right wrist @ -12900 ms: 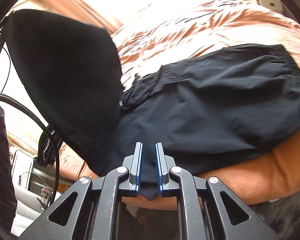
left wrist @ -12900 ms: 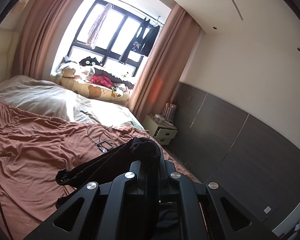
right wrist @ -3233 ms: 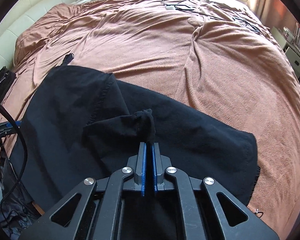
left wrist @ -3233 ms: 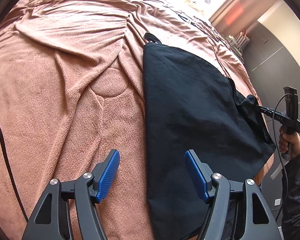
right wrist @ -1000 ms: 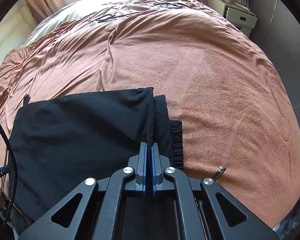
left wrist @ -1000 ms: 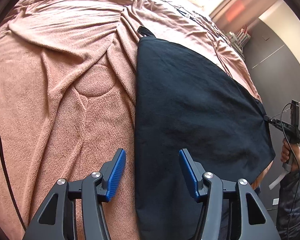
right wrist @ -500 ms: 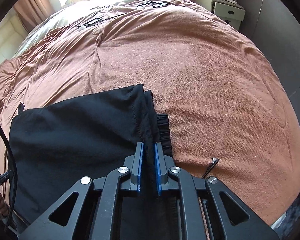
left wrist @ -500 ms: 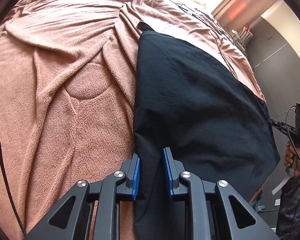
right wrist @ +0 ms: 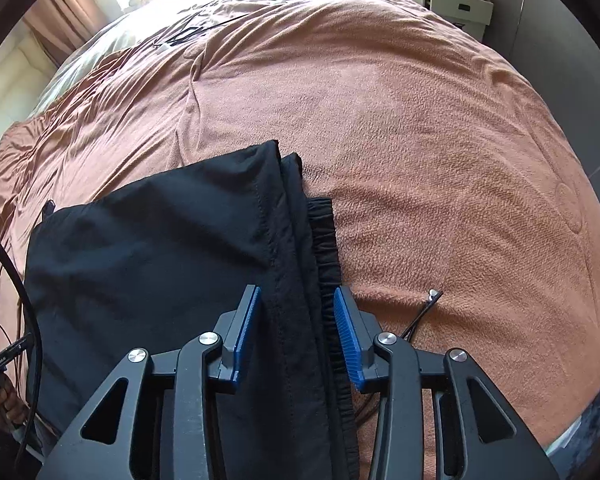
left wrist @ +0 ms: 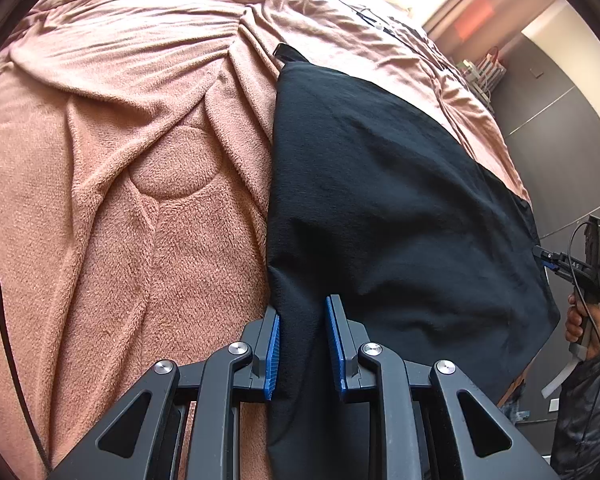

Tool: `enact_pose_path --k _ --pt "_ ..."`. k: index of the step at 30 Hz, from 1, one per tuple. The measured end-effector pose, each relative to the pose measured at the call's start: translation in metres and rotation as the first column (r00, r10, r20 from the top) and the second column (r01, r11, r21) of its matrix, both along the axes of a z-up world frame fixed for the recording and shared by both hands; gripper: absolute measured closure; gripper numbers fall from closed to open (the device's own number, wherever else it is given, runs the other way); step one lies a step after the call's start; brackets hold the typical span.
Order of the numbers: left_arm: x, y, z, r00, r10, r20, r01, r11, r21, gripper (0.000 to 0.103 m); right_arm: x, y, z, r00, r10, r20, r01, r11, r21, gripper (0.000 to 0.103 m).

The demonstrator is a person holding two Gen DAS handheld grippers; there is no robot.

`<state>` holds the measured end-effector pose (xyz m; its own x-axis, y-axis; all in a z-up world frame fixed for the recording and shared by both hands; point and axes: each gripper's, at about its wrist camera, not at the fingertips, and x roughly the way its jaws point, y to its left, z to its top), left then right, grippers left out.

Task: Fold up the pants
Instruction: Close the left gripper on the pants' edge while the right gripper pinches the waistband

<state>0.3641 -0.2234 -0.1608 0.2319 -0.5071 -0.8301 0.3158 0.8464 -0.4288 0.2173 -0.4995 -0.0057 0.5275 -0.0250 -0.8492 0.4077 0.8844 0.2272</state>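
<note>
Black pants (left wrist: 380,208) lie folded flat on a brown blanket (left wrist: 120,160) near the bed's edge. My left gripper (left wrist: 303,344) is shut on the fold edge at the pants' near left side, and black cloth fills the gap between its blue pads. In the right wrist view the pants (right wrist: 160,248) show a stitched hem lying over the elastic waistband (right wrist: 324,240). My right gripper (right wrist: 296,332) hovers over that edge with its jaws opening; the cloth lies between the pads, not pinched. The right gripper (left wrist: 540,254) also shows at the pants' far corner, held by a hand (left wrist: 580,324).
The blanket (right wrist: 420,120) spreads wide beyond the pants. A thin black cable with a plug (right wrist: 424,312) lies right of the waistband. More cables (right wrist: 188,32) lie far up the bed. A white nightstand (right wrist: 452,0) and a dark wall panel (left wrist: 572,140) flank the bed.
The left gripper's jaws came together from wide apart and closed on the pants' edge. The right gripper's jaws parted from shut and let go of the hem, which now lies flat.
</note>
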Motion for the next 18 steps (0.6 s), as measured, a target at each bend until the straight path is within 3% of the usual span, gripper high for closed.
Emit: enact_pose_path --k 4,8,18 --pt "0.0 0.0 0.0 1.0 0.0 0.0 0.0 1.0 0.0 0.08 0.001 0.003 -0.007 1.0 0.021 -0.022 -0.021 1.0 0.017 0.069" --pt "-0.001 0.0 0.001 1.0 0.002 -0.003 -0.002 1.0 -0.002 0.08 -0.003 0.003 -0.004 1.0 0.013 -0.012 -0.012 1.0 0.029 0.096" --pt "0.002 0.001 0.006 1.0 -0.004 -0.017 0.003 1.0 -0.019 0.08 -0.033 0.006 0.008 1.0 -0.018 0.021 0.018 1.0 0.02 0.1"
